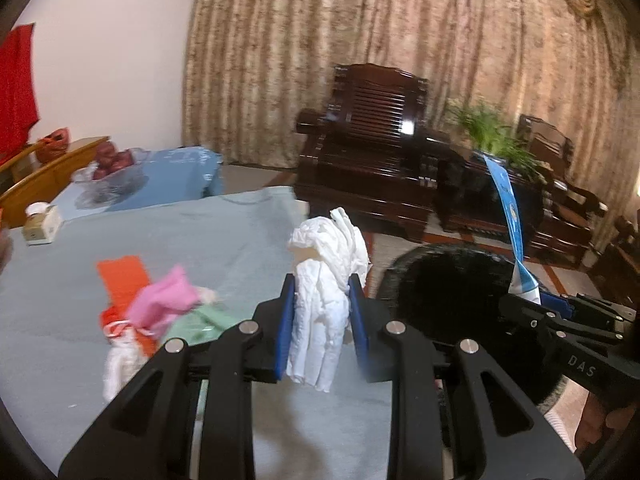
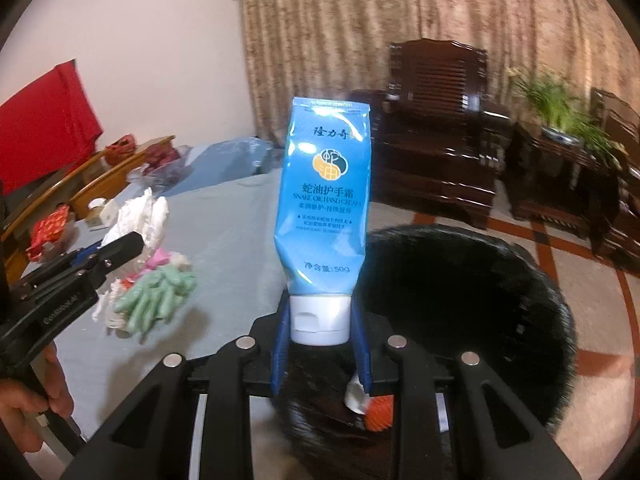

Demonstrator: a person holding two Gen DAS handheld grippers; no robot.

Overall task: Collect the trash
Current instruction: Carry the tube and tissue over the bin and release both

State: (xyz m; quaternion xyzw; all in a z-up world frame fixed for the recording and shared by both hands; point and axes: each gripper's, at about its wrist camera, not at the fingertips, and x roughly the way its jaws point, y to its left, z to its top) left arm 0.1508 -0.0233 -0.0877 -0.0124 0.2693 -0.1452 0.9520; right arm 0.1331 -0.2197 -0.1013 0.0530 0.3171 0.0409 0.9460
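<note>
Progress was partial. Left gripper (image 1: 322, 312) pinched a crumpled white tissue (image 1: 330, 276) between its blue pads, raised above the table (image 1: 224, 232). Right gripper (image 2: 320, 320) clamped the cap of a blue tube (image 2: 322, 200), held upright directly over the black bin (image 2: 460, 300), which lay just ahead of and below its fingers. Two small items, one white and one orange, already lay inside the bin. Remaining work: a pile of scraps (image 1: 156, 312), pink, green, orange and white, sat on the table to the left of the left gripper, uncollected.
</note>
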